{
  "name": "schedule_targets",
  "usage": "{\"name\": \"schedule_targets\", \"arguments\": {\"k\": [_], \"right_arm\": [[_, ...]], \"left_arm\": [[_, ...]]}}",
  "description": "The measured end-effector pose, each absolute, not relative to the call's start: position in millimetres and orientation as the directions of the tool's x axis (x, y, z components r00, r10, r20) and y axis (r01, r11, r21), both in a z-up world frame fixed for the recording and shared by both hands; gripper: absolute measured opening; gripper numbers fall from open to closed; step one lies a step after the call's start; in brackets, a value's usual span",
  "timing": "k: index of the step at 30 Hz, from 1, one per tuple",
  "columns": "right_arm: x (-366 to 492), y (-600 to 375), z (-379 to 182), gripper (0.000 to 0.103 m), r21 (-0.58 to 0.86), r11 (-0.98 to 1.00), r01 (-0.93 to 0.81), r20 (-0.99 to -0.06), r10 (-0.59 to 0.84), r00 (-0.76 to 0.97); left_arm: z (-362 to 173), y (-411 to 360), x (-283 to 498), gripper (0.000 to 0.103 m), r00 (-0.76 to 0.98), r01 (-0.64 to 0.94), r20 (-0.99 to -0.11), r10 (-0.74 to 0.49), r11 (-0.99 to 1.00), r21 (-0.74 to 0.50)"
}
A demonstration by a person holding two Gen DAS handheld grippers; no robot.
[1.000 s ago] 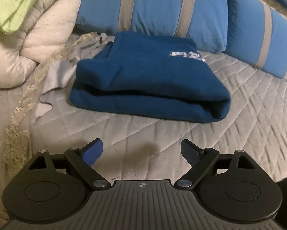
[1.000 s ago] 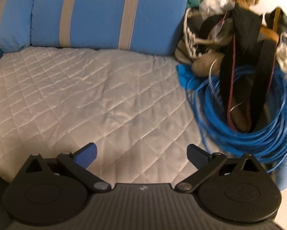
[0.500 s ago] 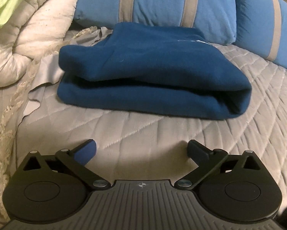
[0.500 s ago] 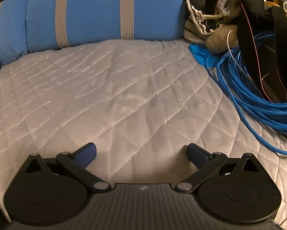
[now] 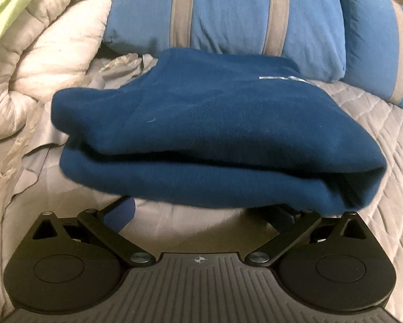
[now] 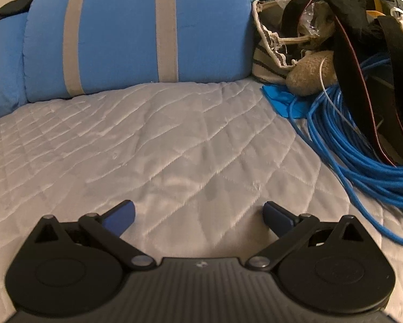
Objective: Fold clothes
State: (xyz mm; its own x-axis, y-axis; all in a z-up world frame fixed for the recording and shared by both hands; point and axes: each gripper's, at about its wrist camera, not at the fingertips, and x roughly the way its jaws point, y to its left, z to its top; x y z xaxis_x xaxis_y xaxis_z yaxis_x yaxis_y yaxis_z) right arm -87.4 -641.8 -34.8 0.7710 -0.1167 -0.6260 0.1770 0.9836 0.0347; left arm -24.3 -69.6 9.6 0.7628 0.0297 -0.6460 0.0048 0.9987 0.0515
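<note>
Jaws wide, folded navy sweater (image 5: 201, 123) on quilt (image 6: 174, 145)

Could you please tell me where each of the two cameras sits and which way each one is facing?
Left wrist view: sits on the left claw, looking forward and down over the bed at a folded blue sweater right at its open fingertips; only the claw shows.
Right wrist view: sits on the right claw, looking forward and down at bare grey quilt, with a blue cable coil to the right; only the open claw shows.
Shared: the quilt and striped blue pillows along the back.
</note>
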Motion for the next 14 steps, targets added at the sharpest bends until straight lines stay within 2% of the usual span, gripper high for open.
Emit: {"name": "schedule_targets", "arguments": {"k": [5, 14], "right_arm": [[-81, -642, -42, 0.103, 0.027, 0.982, 0.189, -0.608, -0.134, 0.782], [-87, -638, -47, 0.102, 0.026, 0.981, 0.192, -0.585, -0.141, 0.799]], "left_arm": [[4, -73, -31, 0.103, 0.805, -0.002, -0.592, 0.037, 0.998, 0.06], [2, -73, -32, 0.103, 0.811, -0.001, -0.584, 0.034, 0.998, 0.057]]}}
